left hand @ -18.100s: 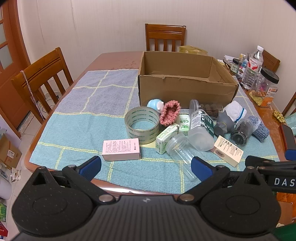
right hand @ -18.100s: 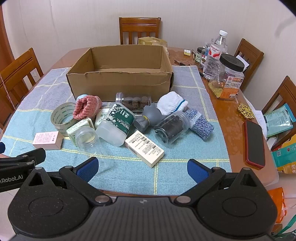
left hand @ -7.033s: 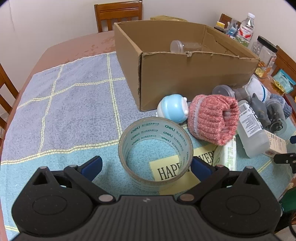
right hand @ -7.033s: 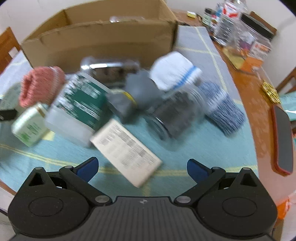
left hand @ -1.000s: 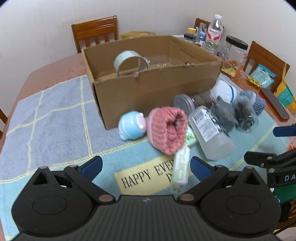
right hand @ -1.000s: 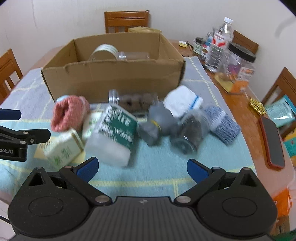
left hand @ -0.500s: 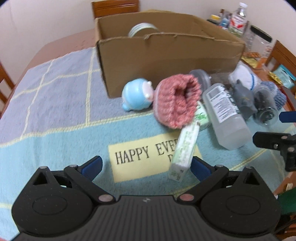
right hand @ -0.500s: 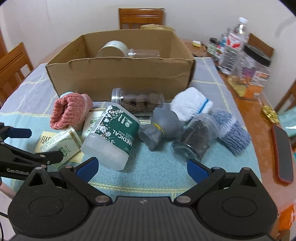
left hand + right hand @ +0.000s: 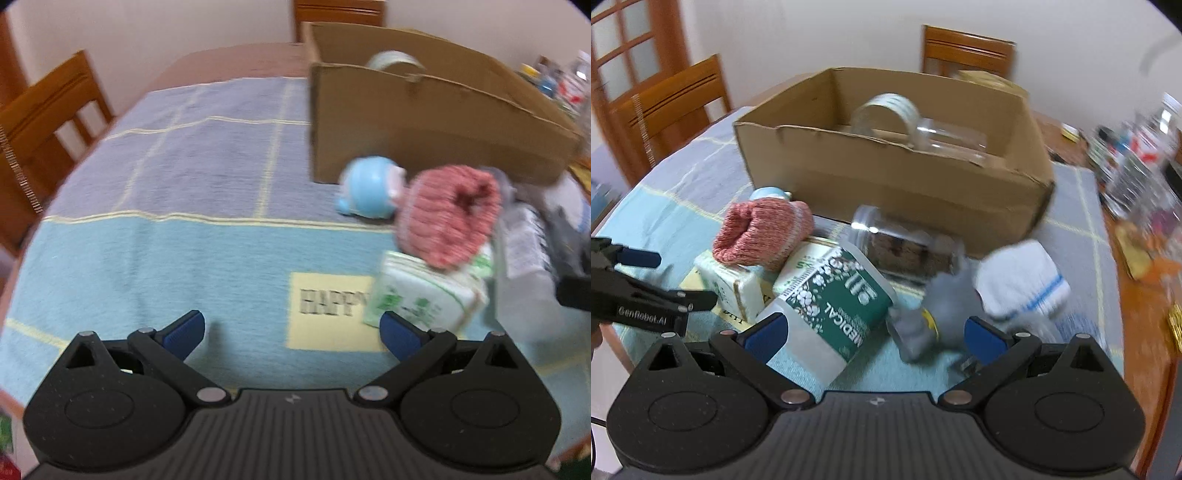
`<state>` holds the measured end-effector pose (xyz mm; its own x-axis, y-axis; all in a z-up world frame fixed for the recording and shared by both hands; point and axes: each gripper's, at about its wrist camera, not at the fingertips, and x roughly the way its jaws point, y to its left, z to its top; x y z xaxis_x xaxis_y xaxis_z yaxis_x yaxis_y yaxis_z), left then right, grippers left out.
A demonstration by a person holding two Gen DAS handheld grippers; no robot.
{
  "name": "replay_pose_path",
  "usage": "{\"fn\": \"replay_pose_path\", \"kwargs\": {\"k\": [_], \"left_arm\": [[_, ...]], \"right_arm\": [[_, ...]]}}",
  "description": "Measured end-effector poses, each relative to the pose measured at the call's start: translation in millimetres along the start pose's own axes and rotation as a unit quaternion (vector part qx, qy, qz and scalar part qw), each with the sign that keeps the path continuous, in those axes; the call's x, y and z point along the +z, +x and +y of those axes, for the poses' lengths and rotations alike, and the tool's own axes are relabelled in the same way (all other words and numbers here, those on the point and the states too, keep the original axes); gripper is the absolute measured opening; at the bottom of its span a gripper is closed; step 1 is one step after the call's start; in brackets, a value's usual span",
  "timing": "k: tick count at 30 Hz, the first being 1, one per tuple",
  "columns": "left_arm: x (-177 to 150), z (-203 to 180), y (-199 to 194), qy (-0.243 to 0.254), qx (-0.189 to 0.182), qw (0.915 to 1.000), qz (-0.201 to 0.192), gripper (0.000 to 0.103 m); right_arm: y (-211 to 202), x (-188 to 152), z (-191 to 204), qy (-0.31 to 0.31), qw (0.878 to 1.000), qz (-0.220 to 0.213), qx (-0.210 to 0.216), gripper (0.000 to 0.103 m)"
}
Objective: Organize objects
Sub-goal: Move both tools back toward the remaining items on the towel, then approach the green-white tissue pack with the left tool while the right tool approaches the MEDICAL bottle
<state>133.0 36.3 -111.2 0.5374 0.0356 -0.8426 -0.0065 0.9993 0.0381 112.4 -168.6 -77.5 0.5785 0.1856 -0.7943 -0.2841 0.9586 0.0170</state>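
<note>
both grippers (image 9: 291, 330) (image 9: 874, 332) nearer the clutter

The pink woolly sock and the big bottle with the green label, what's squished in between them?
In the right wrist view, a white box with green print lies between the pink sock and the green-labelled bottle, partly tucked under both.

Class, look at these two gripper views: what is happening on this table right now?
A person with a handheld gripper in each hand is sorting clutter into a cardboard box. A tape roll and a clear jar lie inside it. Both the left gripper and right gripper are open and empty. The left is near a green-and-white carton; the right is over a bottle labelled MEDICAL.
</note>
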Motion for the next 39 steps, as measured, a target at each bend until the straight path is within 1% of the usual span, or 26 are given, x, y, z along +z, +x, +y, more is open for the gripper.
{"fn": "replay_pose_path", "kwargs": {"k": [3,9,12,18,23,29,35,39], "left_arm": [[1.8,4.2,-1.6,-0.025,0.005,0.9997,-0.004,0.101],[-1.1,4.2,-4.4,-0.041,0.008,0.999,-0.013,0.101],[-8.4,0.6,-10.9,-0.034,0.001,0.9993,-0.018,0.101],[-18.4,-1.7,-23.4,0.011,-0.022,0.9991,-0.034,0.101],[-23.9,-9.8,-24.3,0.042,-0.053,0.9964,-0.051,0.101],[-26.1,-25.5,-11.1,0.061,-0.089,0.9912,-0.077,0.101],[-24.3,-31.7,-3.5,0.057,-0.09,0.9909,-0.082,0.101],[-20.5,-24.7,1.8,0.054,-0.067,0.9933,-0.077,0.101]], "right_arm": [[5.6,7.3,-2.2,-0.027,0.999,-0.002,0.027,0.103],[15.4,19.5,-1.6,-0.077,0.994,-0.004,0.08,0.103],[18.6,22.4,0.7,-0.101,0.989,-0.004,0.109,0.103],[26.7,22.1,3.8,-0.134,0.979,0.008,0.151,0.103],[27.7,16.2,9.0,-0.162,0.976,0.016,0.145,0.103],[24.8,15.4,6.2,-0.153,0.978,0.021,0.142,0.103],[26.7,15.4,8.2,-0.158,0.978,0.024,0.136,0.103],[28.3,16.0,8.7,-0.158,0.978,0.027,0.133,0.103]]}}
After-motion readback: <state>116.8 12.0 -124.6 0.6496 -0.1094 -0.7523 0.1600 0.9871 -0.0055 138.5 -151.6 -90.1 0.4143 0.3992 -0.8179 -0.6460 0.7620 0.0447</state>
